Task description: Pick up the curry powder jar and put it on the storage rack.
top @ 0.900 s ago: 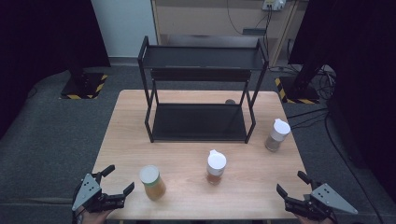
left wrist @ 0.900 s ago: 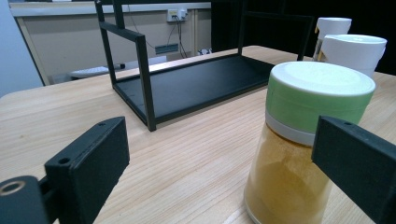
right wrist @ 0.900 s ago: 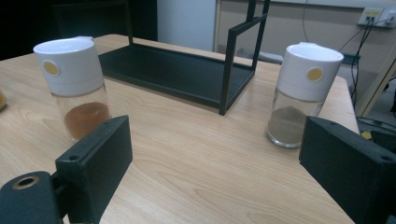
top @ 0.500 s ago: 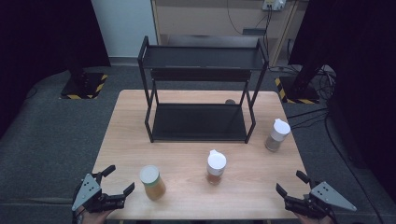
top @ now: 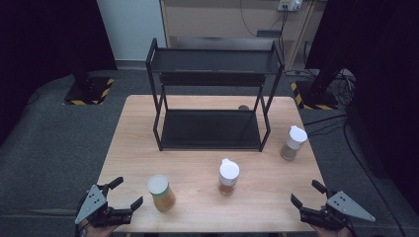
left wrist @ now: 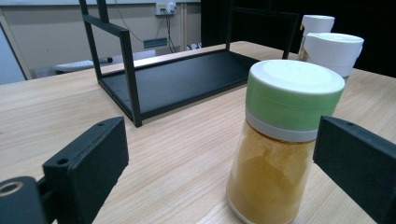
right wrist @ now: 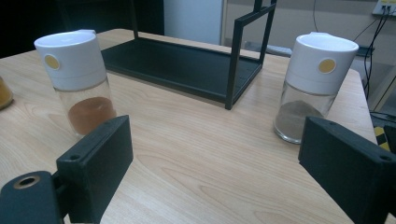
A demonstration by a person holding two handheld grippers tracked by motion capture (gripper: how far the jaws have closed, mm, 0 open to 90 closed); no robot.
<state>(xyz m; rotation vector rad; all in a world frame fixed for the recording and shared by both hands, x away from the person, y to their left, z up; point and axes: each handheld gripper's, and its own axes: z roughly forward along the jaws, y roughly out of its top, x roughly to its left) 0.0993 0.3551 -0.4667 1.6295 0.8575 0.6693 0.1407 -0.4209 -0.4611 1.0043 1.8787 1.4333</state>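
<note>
At the desk's [top: 148, 148] near edge, I hold both claws wide and empty. My left gripper [top: 124, 193] sits just beside the green-lidded yellow spice jar [top: 161, 192] near the front left corner; my right gripper [top: 309, 195] waits at the front right corner, apart from two white-capped jars [top: 229, 176].

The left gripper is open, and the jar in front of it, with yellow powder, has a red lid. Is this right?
Not quite. The left gripper is open and the jar holds yellow powder, but its lid is green with a white top, as the left gripper view shows.
</note>
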